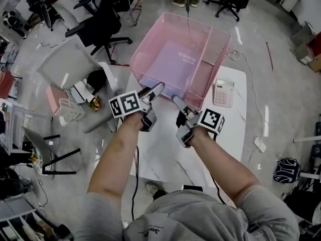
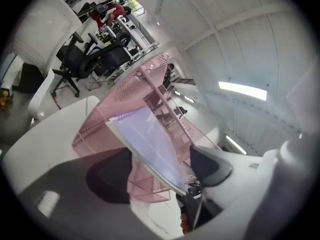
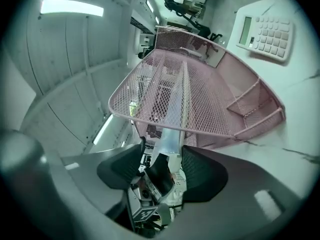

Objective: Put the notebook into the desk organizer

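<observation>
2 grippers, both released | your left gripper (image 1: pixel 154 91): jaws apart, notebook (image 1: pixel 178 59) edge between them, pads not pressing | your right gripper (image 1: pixel 178 103): jaws apart, empty, near the pink desk organizer (image 1: pixel 220 39) | notebook: inside the organizer's large compartment | calculator (image 1: pixel 224 93) just beside it on the white table (image 1: pixel 235 129)

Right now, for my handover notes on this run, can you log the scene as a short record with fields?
notebook: lavender, inside the large compartment of the desk organizer, near edge between the left gripper's jaws
desk organizer: pink mesh, on the white table
left gripper: open, jaws apart on either side of the notebook's edge
right gripper: open, nothing gripped, close beside the left gripper
calculator: on the table, right of the desk organizer
</observation>
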Available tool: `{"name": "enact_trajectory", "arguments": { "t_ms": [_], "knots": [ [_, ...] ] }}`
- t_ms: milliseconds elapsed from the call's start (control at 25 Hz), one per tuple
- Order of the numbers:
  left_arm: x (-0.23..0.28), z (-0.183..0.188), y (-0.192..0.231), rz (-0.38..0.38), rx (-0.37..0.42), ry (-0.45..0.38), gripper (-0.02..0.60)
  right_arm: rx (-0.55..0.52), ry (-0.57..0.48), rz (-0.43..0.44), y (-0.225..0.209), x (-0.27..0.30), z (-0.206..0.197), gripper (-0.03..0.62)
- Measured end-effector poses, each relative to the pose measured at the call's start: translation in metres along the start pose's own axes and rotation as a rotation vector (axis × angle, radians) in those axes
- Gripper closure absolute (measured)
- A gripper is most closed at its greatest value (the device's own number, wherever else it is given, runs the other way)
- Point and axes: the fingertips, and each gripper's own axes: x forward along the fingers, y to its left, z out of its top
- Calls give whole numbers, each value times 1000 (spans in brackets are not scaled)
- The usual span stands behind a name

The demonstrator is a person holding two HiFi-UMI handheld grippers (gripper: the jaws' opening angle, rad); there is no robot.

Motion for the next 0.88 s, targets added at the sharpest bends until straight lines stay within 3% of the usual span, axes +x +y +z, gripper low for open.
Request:
{"name": "enact_trajectory", "arguments": {
  "t_ms": [80,120,360,560,680,880],
  "knots": [
    [-4,-6,4,34,7,26,126,11,9,-1,-2,-3,-4,353],
    [-7,-8,6,54,19,32,119,12,12,1,-2,-4,-6,352],
    [-29,-10,5,76,60,3,115,-22,34,-5,-2,-7,-11,342],
    [-62,-24,-7,79,152,-5,117,-111,139,-34,-10,-27,-35,336],
    [-98,-29,-31,47,226,-57,120,-197,223,1,2,-42,-53,338],
    [-181,-37,-75,25,385,-179,275,-529,324,117,60,-55,-77,341]
  ]
}}
